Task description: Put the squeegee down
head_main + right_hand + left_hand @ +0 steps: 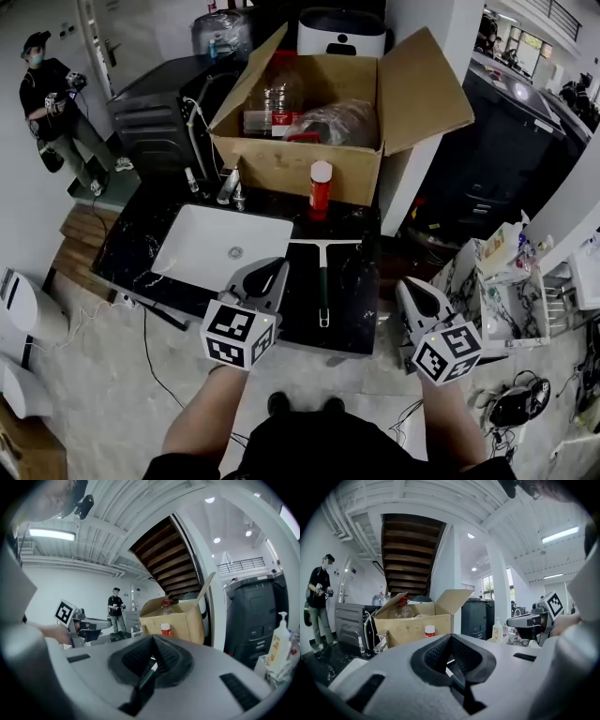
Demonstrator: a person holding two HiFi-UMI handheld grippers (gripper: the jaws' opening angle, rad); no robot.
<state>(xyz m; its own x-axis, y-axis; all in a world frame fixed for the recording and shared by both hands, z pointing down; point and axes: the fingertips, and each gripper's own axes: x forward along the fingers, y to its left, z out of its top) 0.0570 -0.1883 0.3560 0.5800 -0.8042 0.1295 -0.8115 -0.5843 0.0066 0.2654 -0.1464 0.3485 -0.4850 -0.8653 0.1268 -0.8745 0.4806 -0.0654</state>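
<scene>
Room: an open workshop space with a pale concrete floor and a staircase overhead. A black marble counter (pixel 361 300) lies in front of you.
Counter: a white sink (pixel 202 246) is set into its left part, with a faucet (pixel 230 185) behind the sink.
Box: an open cardboard box (pixel 300 161) stands at the back of the counter with its flaps up and plastic bottles inside.
Bottle: a red bottle with a white cap (pixel 321 190) stands upright just in front of the box.
Squeegee: the squeegee (pixel 323 277) lies flat on the counter, just right of the sink and near the red bottle. Its blade is at the far end and its green handle points back toward you.
Left gripper: your left gripper (pixel 275 269) is over the near edge of the counter, just left of the squeegee handle. Its jaws are closed together with nothing between them.
Right gripper: your right gripper (pixel 410 288) is off the counter's right side, apart from the squeegee. Its jaws are also fully together and empty.
Contact: neither tool touches the squeegee, which rests on the counter between them.
Background: a person (pixel 49 98) in dark clothes stands at the far left of the room.
</scene>
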